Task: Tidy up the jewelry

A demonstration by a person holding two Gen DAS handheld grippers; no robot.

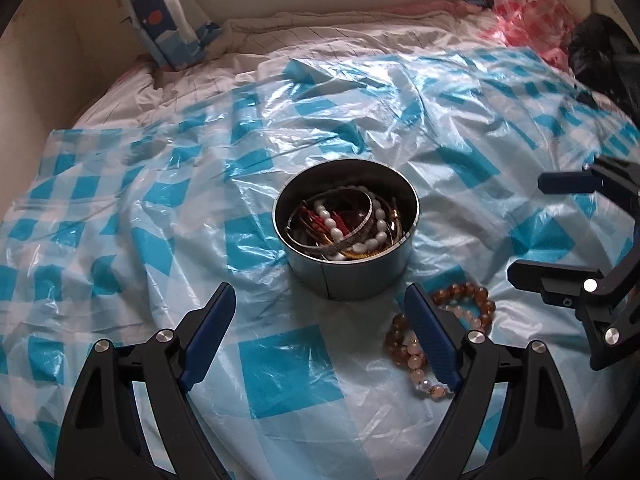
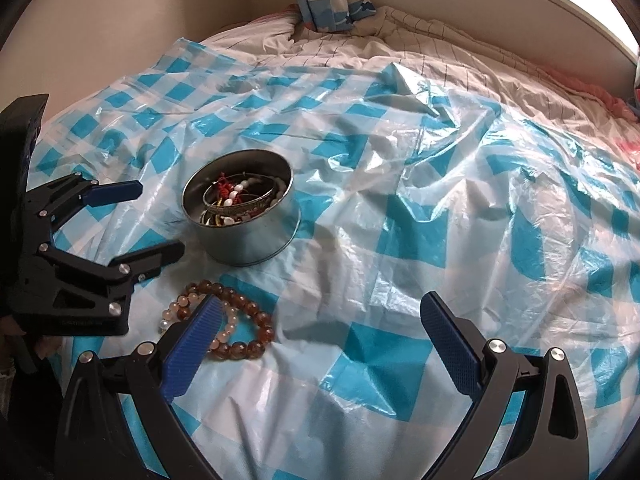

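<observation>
Left gripper [image 1: 320,320]: blue-padded jaws spread wide, nothing between them, hovering over the blue-and-white checked plastic sheet [image 1: 280,372] that covers the bed. Right gripper [image 2: 320,344]: jaws also wide, empty, over the same sheet.

Nearest jewelry: 2 beaded bracelets lying loose on the sheet, overlapping each other. The amber-brown round-bead bracelet [image 2: 244,312] and the pale pink bead bracelet [image 2: 226,326] sit just beside the left gripper's right finger in the left wrist view, partly hidden behind the right gripper's left finger in the right wrist view. Not touched by any pad that I can see.

Just beyond them: round silver metal tin [image 1: 348,276], upright, open, holding a tangle of white oval-bead bracelet [image 1: 332,220], metal bangles [image 1: 352,236], red and gold cords.

Far: rumpled white grid-line bedding [image 2: 420,44], blue cartoon-print pillow [image 1: 168,20] against the wall, pink checked plastic [image 1: 524,12] at far right.
</observation>
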